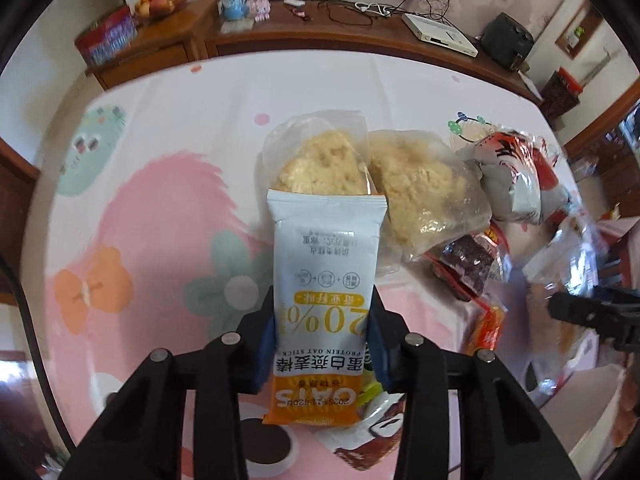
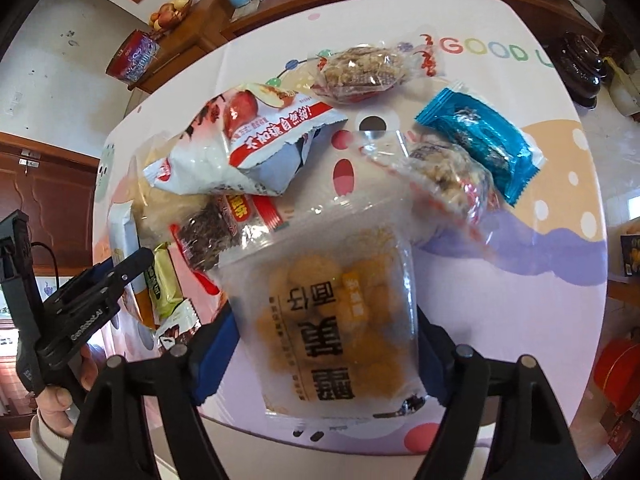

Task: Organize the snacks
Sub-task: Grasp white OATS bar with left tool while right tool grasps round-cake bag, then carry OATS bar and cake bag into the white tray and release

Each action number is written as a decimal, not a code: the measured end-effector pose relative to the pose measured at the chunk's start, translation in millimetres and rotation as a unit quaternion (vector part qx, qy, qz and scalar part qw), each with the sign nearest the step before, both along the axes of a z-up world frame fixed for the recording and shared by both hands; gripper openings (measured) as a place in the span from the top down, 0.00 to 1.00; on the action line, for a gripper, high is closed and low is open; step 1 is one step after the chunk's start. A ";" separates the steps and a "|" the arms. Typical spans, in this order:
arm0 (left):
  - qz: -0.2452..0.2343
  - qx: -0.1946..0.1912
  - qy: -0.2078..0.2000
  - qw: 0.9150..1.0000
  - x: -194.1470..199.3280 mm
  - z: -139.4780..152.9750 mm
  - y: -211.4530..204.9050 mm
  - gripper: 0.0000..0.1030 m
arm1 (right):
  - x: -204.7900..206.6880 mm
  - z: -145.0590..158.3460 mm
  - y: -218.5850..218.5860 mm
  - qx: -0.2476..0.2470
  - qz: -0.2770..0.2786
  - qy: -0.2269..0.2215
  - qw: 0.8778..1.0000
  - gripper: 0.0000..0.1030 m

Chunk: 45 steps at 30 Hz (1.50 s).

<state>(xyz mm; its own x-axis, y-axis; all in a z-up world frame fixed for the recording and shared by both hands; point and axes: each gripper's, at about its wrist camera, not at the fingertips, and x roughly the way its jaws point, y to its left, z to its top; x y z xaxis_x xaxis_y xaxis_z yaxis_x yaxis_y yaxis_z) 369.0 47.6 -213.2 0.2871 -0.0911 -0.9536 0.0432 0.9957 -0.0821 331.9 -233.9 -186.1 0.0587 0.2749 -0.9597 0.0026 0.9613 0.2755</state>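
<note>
1. The left gripper (image 1: 322,344) is clamped on the oat bar packet (image 1: 326,280), which overlaps two clear cracker bags (image 1: 320,160) on the desk (image 1: 160,200).
2. The right gripper (image 2: 324,364) straddles the frosted snack bag (image 2: 340,320); whether its pads press I cannot tell.
3. Risk: the slick film may slip out, or the neighbouring red-and-white pouch (image 2: 240,148) may be dragged along.

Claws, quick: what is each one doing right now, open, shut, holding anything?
Left claw: shut on the oat bar packet.
Right claw: closed on the frosted snack bag.
</note>
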 end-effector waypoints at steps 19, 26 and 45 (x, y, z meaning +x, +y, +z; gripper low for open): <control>-0.042 -0.015 -0.120 0.992 -85.2 149.9 -17.5 0.65 | -62.0 125.9 -1.7 0.021 0.016 -0.130 0.991 0.27; -0.075 -0.018 -0.153 0.985 -156.2 199.4 -43.0 0.64 | -129.0 170.8 9.2 0.038 0.030 -0.178 0.983 0.27; -0.056 -0.089 -0.160 0.982 -297.1 170.6 -61.9 0.63 | -293.9 170.7 3.7 0.032 -0.002 -0.251 0.968 0.26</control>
